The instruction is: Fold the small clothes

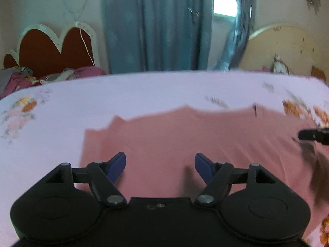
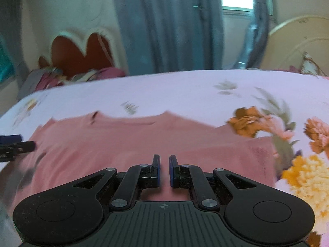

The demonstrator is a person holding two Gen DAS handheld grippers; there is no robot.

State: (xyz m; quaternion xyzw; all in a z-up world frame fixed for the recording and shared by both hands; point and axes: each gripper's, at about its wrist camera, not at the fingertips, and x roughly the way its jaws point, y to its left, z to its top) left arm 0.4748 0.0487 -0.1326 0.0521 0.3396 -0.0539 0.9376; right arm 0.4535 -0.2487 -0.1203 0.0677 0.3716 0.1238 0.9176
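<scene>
A pink garment (image 1: 164, 135) lies spread flat on the flowered bedsheet (image 1: 123, 90), with a folded layer showing at its left edge. My left gripper (image 1: 160, 162) hovers over the garment's near part, its blue-padded jaws wide apart with nothing between them. My right gripper (image 2: 164, 164) hangs over the same pink garment (image 2: 123, 144) near its right side. Its jaws are shut to a thin slit and hold no cloth. Each gripper's black tip pokes into the other's view: the right gripper (image 1: 312, 134) at the right edge, the left gripper (image 2: 16, 144) at the left edge.
The bedsheet (image 2: 185, 86) carries orange and yellow flower prints on the right. Beyond the bed's far edge stand a red scalloped headboard (image 1: 51, 49), blue curtains (image 1: 156, 24) and a cream round headboard (image 1: 283, 45). Crumpled bedding (image 1: 18, 76) lies at the far left.
</scene>
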